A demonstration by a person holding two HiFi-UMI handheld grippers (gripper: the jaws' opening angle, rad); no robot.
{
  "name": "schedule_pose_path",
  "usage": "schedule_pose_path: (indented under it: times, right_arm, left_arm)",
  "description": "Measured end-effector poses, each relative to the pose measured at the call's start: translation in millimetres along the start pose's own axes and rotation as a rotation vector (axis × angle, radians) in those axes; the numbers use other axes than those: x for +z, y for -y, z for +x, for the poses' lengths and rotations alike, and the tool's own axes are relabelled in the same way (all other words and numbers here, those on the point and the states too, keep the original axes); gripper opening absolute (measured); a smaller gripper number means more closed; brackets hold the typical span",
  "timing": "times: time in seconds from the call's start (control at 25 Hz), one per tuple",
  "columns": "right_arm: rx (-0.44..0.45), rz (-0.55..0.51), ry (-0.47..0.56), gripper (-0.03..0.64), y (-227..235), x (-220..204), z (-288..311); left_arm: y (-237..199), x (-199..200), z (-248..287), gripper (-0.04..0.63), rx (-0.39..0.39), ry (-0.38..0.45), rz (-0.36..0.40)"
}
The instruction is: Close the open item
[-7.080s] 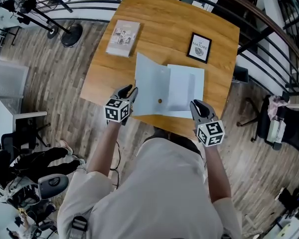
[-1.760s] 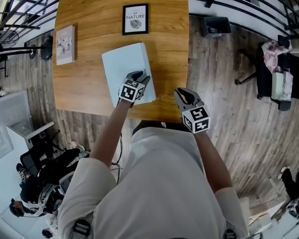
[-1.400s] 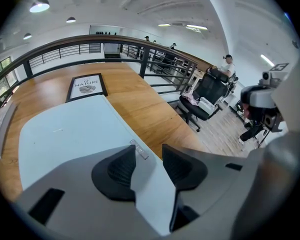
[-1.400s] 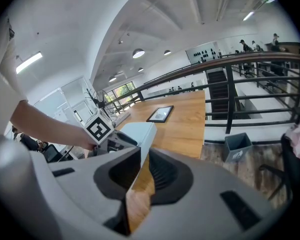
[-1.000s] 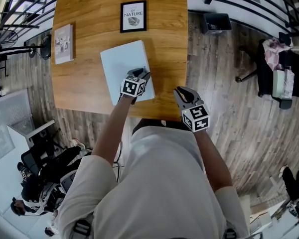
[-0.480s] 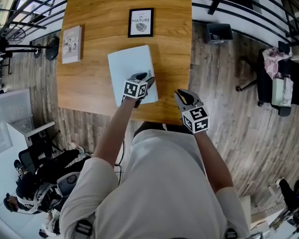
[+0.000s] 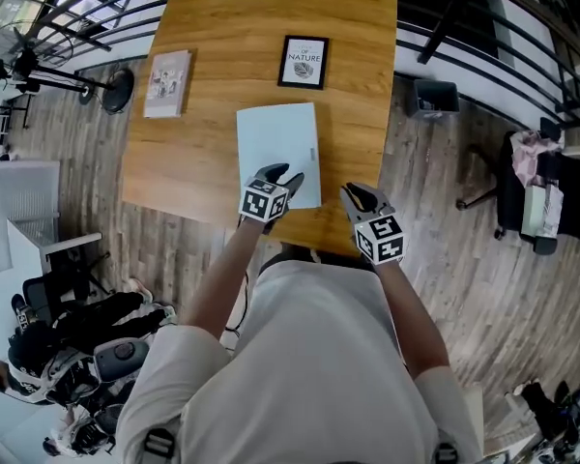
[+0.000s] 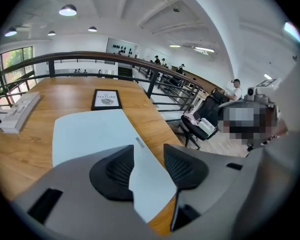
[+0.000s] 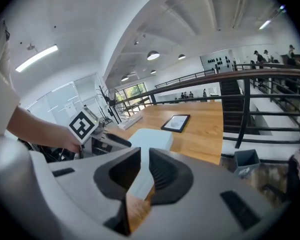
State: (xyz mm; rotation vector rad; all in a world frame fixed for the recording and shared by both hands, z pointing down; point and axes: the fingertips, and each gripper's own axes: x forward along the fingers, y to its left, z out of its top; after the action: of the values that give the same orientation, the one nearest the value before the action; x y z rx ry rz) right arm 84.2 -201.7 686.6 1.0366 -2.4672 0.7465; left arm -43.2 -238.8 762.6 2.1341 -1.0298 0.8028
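On the wood-grain table (image 7: pixel 213 114), a flat rectangular folder (image 7: pixel 275 148).

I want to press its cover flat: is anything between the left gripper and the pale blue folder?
Nothing visible does. The left gripper, whose jaws have just been opening and hold nothing, hangs above the near right corner of the closed folder.

Place: I'm on an office mezzanine.
Signs: wooden table (image 7: pixel 213 85), railing (image 9: pixel 247 104), office chair (image 7: pixel 512 211), ceiling lamps (image 8: pixel 67 10).
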Motion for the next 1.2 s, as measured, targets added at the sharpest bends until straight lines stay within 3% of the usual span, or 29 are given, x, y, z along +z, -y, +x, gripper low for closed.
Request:
schedule_pose_path:
  times: [0.64,1.2]
  right_arm:
    - [-0.025,-0.083,0.049,0.052,-79,71,18]
    - [-0.018,-0.118,0.101,0.054,-110,125,8]
  left_arm:
    - [-20,43,-164,0.162,0.034,0.3,-0.025]
    - [-39,60,-259,0.138,0.104,0.453,-0.033]
